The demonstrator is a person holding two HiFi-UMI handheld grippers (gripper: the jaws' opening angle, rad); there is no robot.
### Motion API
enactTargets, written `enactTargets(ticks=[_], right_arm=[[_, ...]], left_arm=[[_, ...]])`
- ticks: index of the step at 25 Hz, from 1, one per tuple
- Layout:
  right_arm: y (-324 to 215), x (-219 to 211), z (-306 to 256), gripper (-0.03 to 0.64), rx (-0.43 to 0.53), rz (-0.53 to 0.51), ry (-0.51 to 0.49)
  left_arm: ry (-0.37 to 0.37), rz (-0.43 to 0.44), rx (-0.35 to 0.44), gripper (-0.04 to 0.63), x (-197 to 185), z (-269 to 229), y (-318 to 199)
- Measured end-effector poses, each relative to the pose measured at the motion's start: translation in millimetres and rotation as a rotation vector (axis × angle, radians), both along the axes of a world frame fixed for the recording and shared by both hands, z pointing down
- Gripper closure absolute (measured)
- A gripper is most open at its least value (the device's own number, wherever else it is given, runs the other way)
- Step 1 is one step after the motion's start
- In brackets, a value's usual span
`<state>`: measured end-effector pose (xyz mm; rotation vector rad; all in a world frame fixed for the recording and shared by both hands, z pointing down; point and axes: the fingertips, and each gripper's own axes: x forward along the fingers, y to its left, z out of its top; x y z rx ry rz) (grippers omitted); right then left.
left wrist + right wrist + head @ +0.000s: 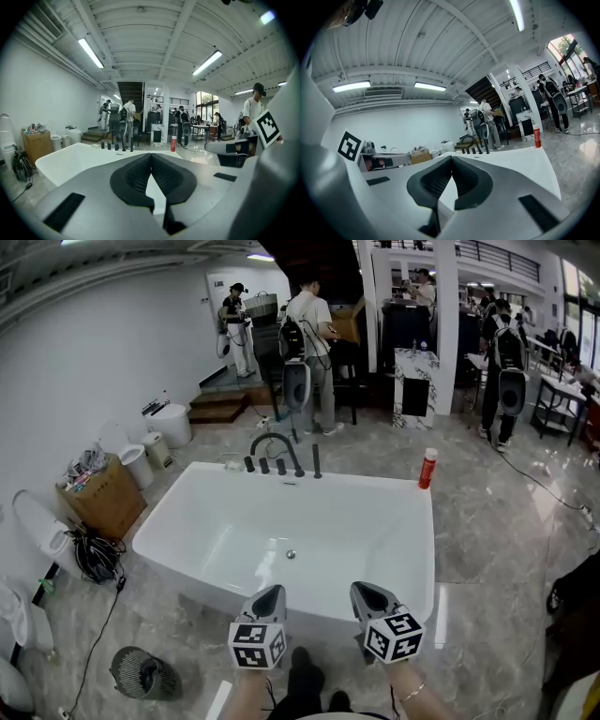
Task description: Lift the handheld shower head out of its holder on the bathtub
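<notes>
Meeting at their tips, the jaws of the left gripper [151, 157] hold nothing; the right gripper [451, 159] is likewise closed and empty. Both hover side by side over the near rim of the white bathtub [164, 510]. The handheld shower head [317, 461] stands upright in its holder on the far rim, beside the curved faucet [277, 448], well apart from both grippers.
</notes>
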<state>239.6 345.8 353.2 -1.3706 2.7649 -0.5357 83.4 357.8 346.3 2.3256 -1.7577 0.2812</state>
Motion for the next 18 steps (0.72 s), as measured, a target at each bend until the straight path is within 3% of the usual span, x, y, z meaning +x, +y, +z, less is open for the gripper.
enactTargets(ticks=[10, 18], right_arm=[[-73, -24, 33, 0.611, -0.028, 0.011, 0.024], [-197, -81, 48, 0.611, -0.067, 0.014, 0.045]], left_arm=[[0.022, 0.009, -0.029, 0.575, -24, 38, -79], [0.024, 0.042, -0.071, 0.575, -74, 58, -204]])
